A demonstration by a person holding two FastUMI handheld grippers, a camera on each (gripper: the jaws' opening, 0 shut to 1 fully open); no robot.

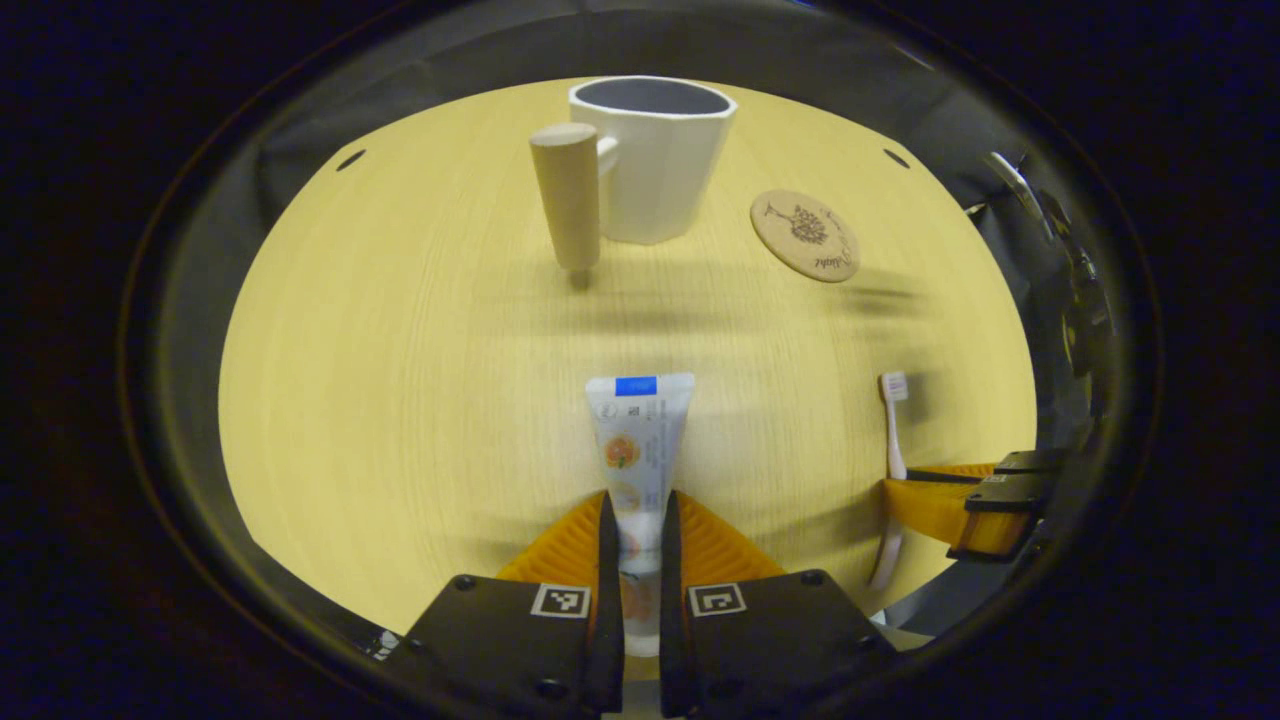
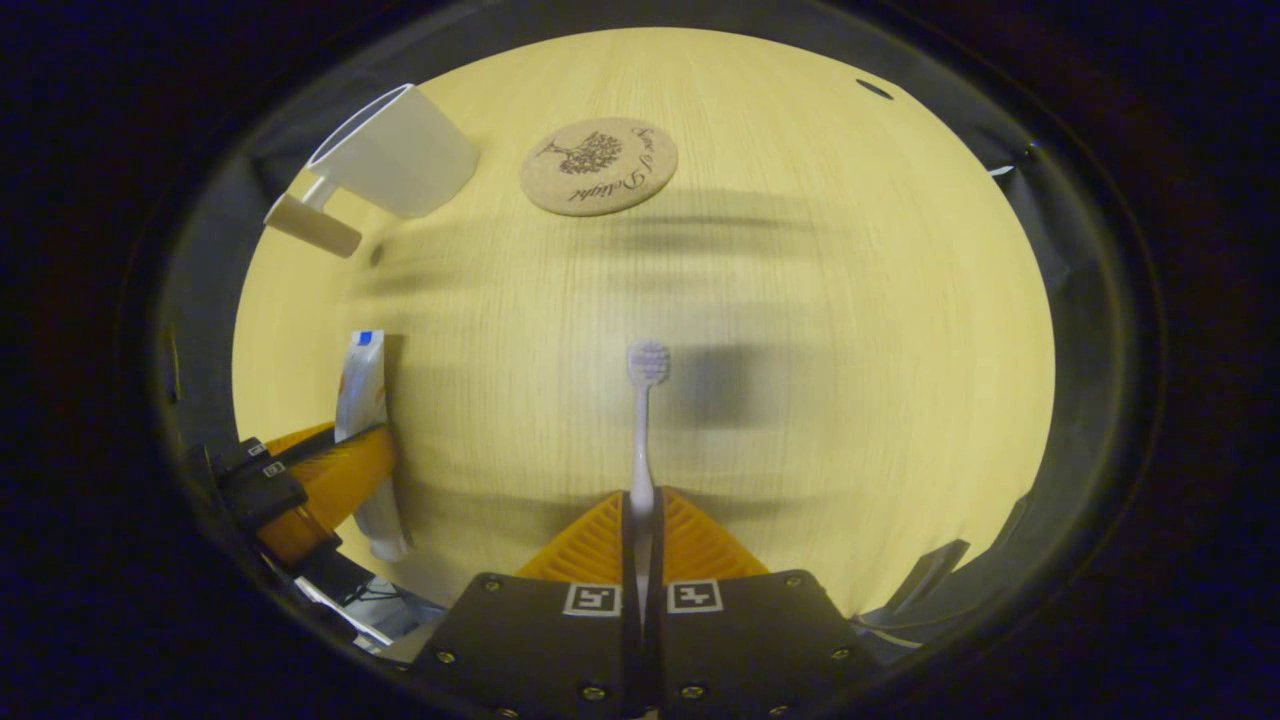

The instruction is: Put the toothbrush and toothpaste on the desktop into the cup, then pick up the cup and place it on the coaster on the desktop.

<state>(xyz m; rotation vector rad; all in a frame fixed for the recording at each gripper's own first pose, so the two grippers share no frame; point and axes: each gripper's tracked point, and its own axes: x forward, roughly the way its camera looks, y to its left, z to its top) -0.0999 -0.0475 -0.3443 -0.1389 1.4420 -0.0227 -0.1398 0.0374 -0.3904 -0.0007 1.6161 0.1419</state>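
Pale yellow wood grain covers the round bench [image 1: 400,400] that I am working over, with both tools low above its near edge. In the left gripper view, my left gripper [image 1: 636,520] has its two fingers pressed against the sides of the toothpaste [image 1: 640,440], a white tube with a blue band at its flat far end and a small orange picture on its face; the tube runs straight away from me and its lower part sits between the fingers. Beyond it stands the cup [image 1: 655,155], white and faceted with a dark inside, upright near the far edge, its thick rounded wooden handle [image 1: 567,195] sticking out toward me on the left. To the right of the cup lies the coaster [image 1: 805,235], a flat round cork disc printed with a dark tree design, near the cup but apart from it. In the right gripper view, my right gripper [image 2: 641,520] pinches the toothbrush [image 2: 643,420] by its thin white handle, fingers nearly together, and the brush points away with its small pale bristled head farthest from me. The same toothbrush appears at the right of the left gripper view, with the right gripper's fingers across its handle. I cannot tell whether either item is lifted clear of the bench.
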